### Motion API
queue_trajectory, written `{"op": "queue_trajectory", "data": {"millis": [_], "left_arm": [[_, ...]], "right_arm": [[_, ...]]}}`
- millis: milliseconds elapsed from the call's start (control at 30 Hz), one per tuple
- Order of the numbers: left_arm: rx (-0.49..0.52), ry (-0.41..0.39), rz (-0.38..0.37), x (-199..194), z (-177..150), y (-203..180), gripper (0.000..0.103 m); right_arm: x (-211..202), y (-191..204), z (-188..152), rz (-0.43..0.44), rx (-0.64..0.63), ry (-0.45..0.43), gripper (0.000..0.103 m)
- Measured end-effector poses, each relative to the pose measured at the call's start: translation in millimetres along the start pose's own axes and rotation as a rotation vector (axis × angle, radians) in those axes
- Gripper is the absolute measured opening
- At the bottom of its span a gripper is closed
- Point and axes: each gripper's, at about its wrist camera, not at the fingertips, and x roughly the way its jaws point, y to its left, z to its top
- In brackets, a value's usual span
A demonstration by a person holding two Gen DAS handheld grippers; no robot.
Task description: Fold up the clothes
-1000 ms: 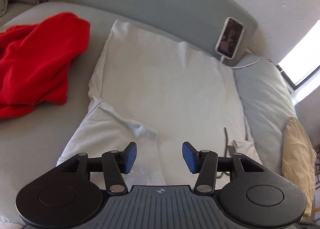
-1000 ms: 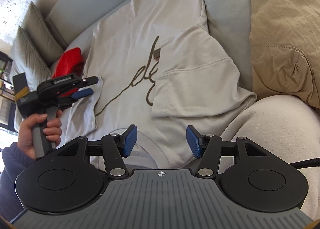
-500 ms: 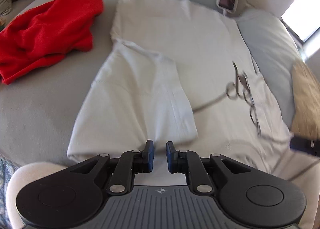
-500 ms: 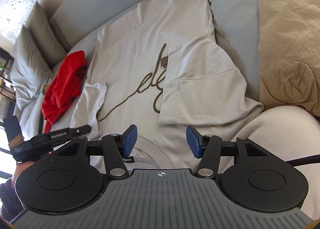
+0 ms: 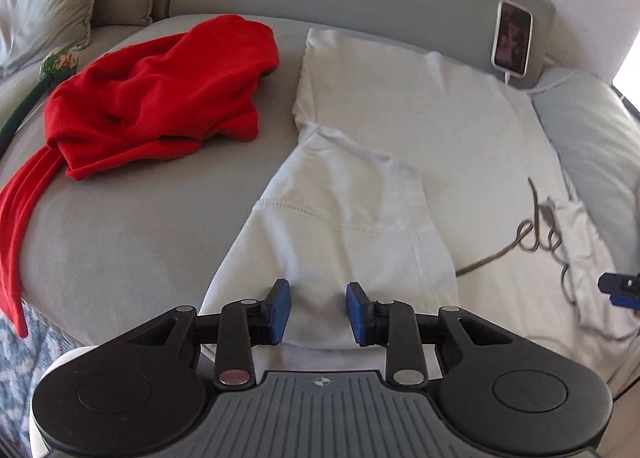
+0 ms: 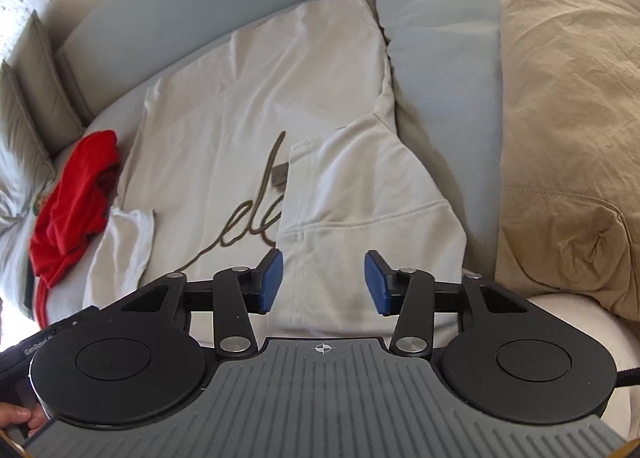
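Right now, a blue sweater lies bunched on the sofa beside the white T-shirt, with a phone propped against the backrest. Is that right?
Not quite: the sweater is red, not blue, as the left wrist view shows plainly. The rest holds: it lies bunched on the sofa beside the white T-shirt, and a phone is propped against the backrest.

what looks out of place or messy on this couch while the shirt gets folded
The red garment lies crumpled in a heap left of the white t-shirt, one end trailing off the couch edge. A phone leans against the backrest, its cable running beside the shirt. The shirt itself lies flat, both sleeves folded in.
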Motion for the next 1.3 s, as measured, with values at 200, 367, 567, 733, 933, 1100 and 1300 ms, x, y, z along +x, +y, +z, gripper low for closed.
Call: {"op": "queue_trajectory", "data": {"millis": [200, 367, 567, 733, 933, 1100, 1300], "left_arm": [[0.178, 0.181, -0.095, -15, -31, -21, 0.029], [0.181, 0.193, -0.227, -41, -59, -19, 0.031], [0.114, 0.014, -0.243, -60, -32, -26, 0.036], [0.179, 0.054, -0.178, -26, -32, -51, 0.033], [0.251, 0.038, -0.168, -26, -48, -54, 0.034], [0.298, 0.137, -0.139, -21, -65, -60, 0.034], [0.318, 0.214, -0.181, -28, -79, -66, 0.033]], "right_arm": [[3, 10, -33, -0.074, -0.188, 0.118, 0.049], [-18, 28, -79, -0.022, -0.351, 0.245, 0.039], [-50, 51, -78, 0.075, -0.405, 0.045, 0.036], [-22, 70, -62, 0.089, -0.383, 0.022, 0.037], [-1, 73, -88, 0.038, -0.478, 0.068, 0.042], [1, 66, -100, -0.013, -0.467, 0.165, 0.047], [9, 63, -118, 0.062, -0.422, 0.409, 0.052]]}}
